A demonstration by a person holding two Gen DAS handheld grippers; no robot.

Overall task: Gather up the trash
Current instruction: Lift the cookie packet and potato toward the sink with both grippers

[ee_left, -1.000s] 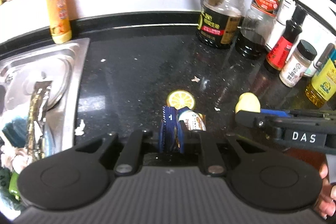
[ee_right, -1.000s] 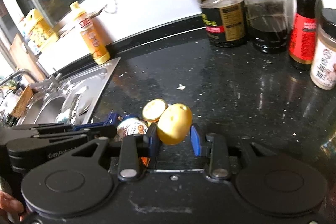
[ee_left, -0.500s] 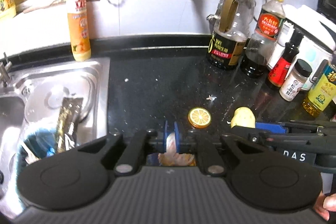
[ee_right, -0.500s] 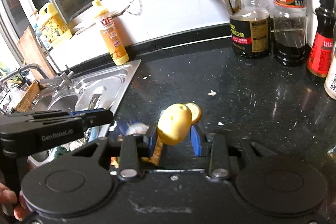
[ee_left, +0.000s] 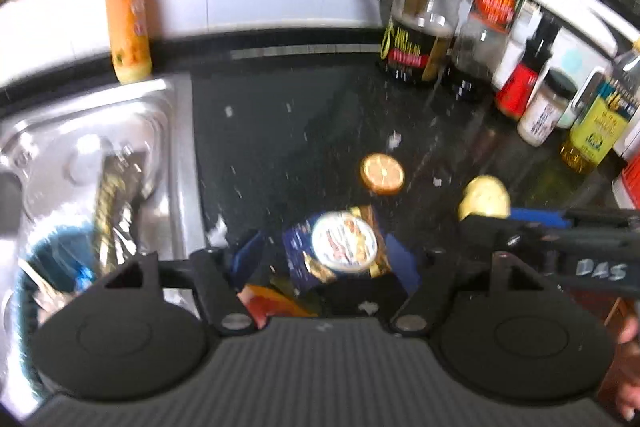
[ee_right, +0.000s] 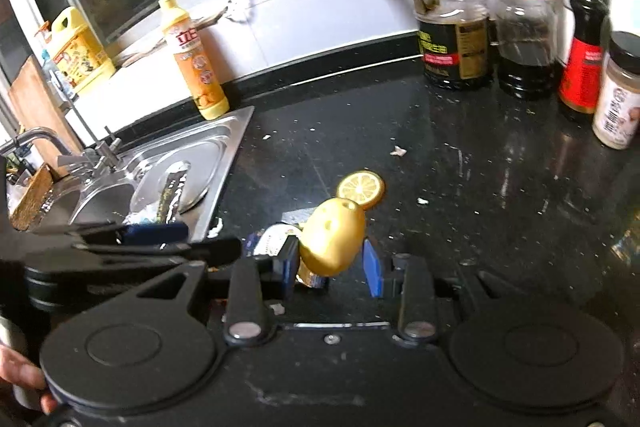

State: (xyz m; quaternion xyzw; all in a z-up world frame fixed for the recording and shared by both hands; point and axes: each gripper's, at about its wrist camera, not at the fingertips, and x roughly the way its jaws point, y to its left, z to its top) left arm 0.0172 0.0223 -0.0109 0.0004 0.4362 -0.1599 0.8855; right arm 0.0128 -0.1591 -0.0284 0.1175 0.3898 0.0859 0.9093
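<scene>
My left gripper [ee_left: 324, 259] is opening, its blue pads standing wide apart. A blue snack wrapper [ee_left: 344, 247] with a round white label sits loose between the pads, touching neither. My right gripper [ee_right: 331, 265] is shut on a yellow fruit [ee_right: 332, 241] and holds it above the black counter [ee_right: 460, 187]. That fruit [ee_left: 484, 197] also shows at the right of the left wrist view. A lemon slice [ee_right: 361, 188] lies flat on the counter just beyond both grippers. The wrapper [ee_right: 272, 241] is partly hidden behind my right gripper's left finger.
A steel sink [ee_left: 176, 147] at the left holds a long foil wrapper [ee_left: 108, 195] and a blue strainer [ee_left: 52, 267] with scraps. An orange soap bottle [ee_right: 198, 63] stands behind the sink. Sauce bottles and jars [ee_right: 520, 27] line the back right. White crumbs dot the counter.
My left jaws went from shut on the blue wrapper to wide apart, leaving it loose between them. Both views pulled back from the bottles. The right gripper kept the yellow fruit.
</scene>
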